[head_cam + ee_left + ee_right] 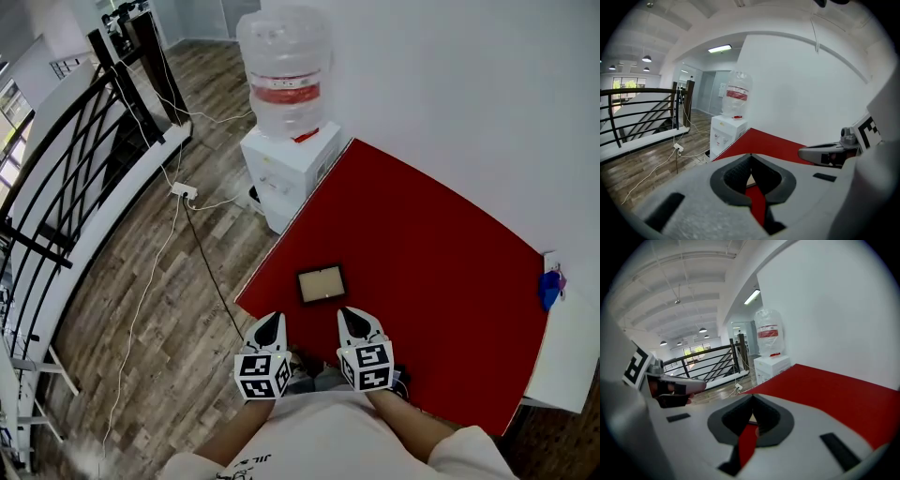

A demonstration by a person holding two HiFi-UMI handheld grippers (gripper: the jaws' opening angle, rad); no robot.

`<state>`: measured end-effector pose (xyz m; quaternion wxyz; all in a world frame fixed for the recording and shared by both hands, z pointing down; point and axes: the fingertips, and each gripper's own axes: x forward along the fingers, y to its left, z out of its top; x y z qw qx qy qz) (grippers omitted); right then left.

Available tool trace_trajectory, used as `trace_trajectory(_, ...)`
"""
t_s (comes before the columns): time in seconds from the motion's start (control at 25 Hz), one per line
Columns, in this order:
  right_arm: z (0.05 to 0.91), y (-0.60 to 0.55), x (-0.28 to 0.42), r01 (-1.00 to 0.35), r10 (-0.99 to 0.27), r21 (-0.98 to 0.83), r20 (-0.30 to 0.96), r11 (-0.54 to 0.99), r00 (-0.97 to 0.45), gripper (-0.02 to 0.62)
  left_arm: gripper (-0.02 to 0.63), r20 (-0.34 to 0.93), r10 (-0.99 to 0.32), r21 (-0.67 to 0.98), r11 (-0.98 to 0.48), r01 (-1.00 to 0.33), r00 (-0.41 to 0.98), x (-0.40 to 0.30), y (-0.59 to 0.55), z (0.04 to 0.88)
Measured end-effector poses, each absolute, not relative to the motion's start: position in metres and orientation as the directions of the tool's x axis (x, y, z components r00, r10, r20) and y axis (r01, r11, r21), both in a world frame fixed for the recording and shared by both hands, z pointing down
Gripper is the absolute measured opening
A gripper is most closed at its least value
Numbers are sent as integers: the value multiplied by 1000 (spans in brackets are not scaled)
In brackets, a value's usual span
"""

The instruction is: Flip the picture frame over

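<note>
A small picture frame [321, 283] with a dark border and a pale tan face lies flat on the red table [431, 272], near its front left corner. My left gripper [271, 321] hovers just short of the frame's near left corner, its jaw tips together and nothing held. My right gripper [352, 315] hangs beside the frame's near right corner, also shut and empty. In the left gripper view, my left gripper [750, 155] shows a tan sliver of the frame [750, 180] through the gap behind its tips. The right gripper view shows the right gripper [752, 397] the same way.
A white water dispenser [286, 150] with a clear bottle stands off the table's far left corner. Cables and a power strip [185, 191] lie on the wooden floor beside a black railing [66, 159]. A blue object [549, 289] rests on a white surface at the right.
</note>
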<state>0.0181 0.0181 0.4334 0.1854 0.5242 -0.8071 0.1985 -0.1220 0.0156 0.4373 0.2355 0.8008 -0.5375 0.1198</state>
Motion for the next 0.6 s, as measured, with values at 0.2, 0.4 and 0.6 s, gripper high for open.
trace_trajectory(0.2, 442, 8, 12, -907, -749, -134, 524, 398, -406, 5, 6, 451, -809, 242, -296, -924, 378, -123, 7, 440)
trace_trajectory(0.4, 451, 1, 10, -904, -731, -146, 544, 402, -412, 5, 6, 460, -809, 238, -283, -929, 365, -126, 0, 444)
trace_trajectory(0.6, 466, -15, 2, -899, -712, -153, 562, 411, -421, 5, 6, 470, -806, 240, -277, -930, 361, -127, -15, 455)
